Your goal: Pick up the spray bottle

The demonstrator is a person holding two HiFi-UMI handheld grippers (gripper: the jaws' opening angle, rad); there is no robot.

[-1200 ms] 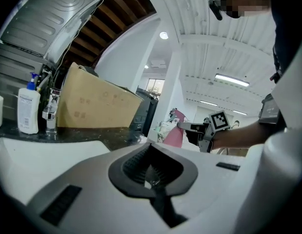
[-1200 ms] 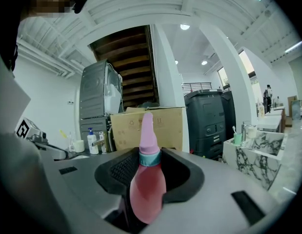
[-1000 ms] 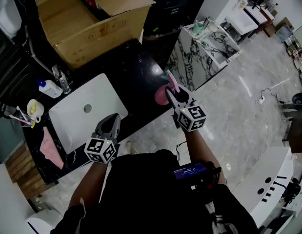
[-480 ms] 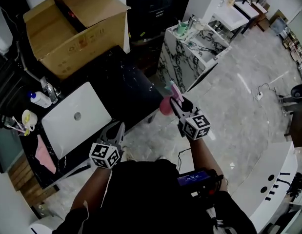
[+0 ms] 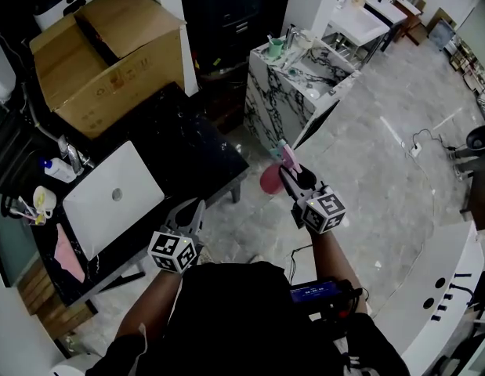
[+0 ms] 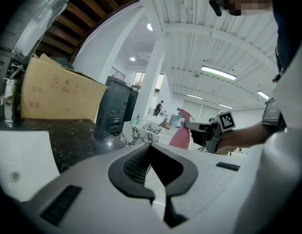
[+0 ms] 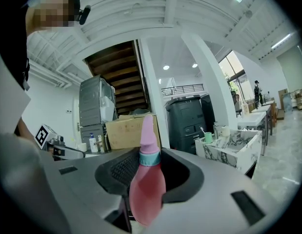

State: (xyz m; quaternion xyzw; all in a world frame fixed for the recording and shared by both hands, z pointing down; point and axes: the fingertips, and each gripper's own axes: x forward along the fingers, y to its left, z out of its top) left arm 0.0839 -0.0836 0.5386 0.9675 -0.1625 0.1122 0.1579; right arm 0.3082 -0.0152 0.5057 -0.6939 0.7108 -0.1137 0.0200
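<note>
Spray bottle (image 7: 147, 189): pink body; teal collar; pink nozzle.

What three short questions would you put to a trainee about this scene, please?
1. True or false: the left gripper holds the bottle.
2. Where is the bottle? A) in the box B) in the sink C) between the fingers of the right gripper
3. Fill in: the bottle's body is ___ in colour.
Key: 1 false; 2 C; 3 pink.
</note>
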